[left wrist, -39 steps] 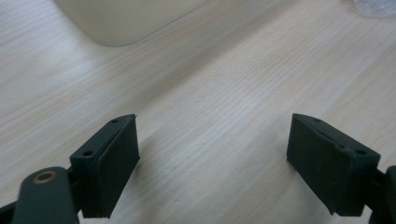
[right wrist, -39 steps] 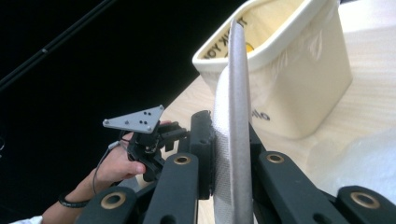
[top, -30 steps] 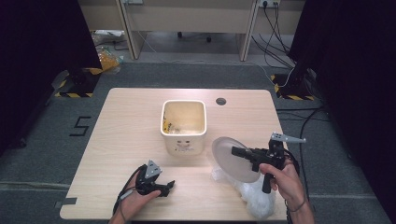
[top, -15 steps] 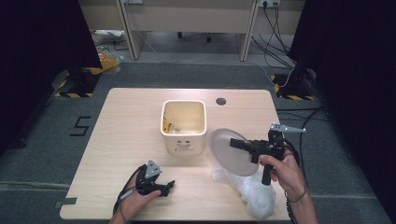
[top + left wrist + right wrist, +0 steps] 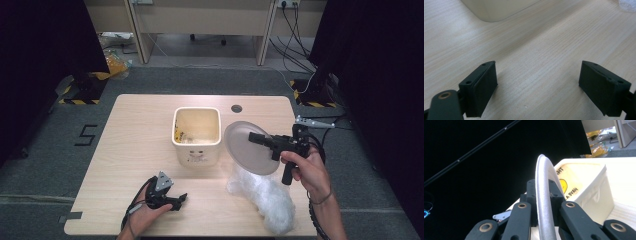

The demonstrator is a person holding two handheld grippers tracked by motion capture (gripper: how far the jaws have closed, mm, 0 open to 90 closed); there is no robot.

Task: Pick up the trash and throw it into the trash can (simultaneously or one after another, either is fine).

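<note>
Right hand-held gripper (image 5: 260, 139): clenched on the edge of a round, pale grey, thin foam-like plate (image 5: 250, 148), holding it tilted on edge in the air beside the right wall of the bin, over the right half of the worktop (image 5: 130, 135).
Left hand-held gripper (image 5: 176, 201): released, jaws wide apart and holding nothing, resting near the worktop's front edge, left of centre.
Bin: a cream, square plastic bin (image 5: 196, 135) with a printed face stands at the middle of the worktop; small scraps lie at its bottom.
Wrapping: a crumpled heap of clear plastic film (image 5: 265, 197) lies at the front right corner, below the plate.
Likely step: carrying the plate toward the bin's mouth, judging by its place and tilt.
Risk, slip: the grip sits on a narrow strip of rim, so the light plate could pivot or drop out if swung fast.
Risk, fit: the plate looks about as wide as the bin's opening; brought in flat, it could catch on the rim or tip the bin.
Right gripper view: shows the rim (image 5: 544, 202) pinched between both pads, edge-on, with the bin (image 5: 586, 187) behind.
High view: gives the plate's full outline and its place.
Left gripper view: bare wood between the parted pads (image 5: 484, 87).
</note>
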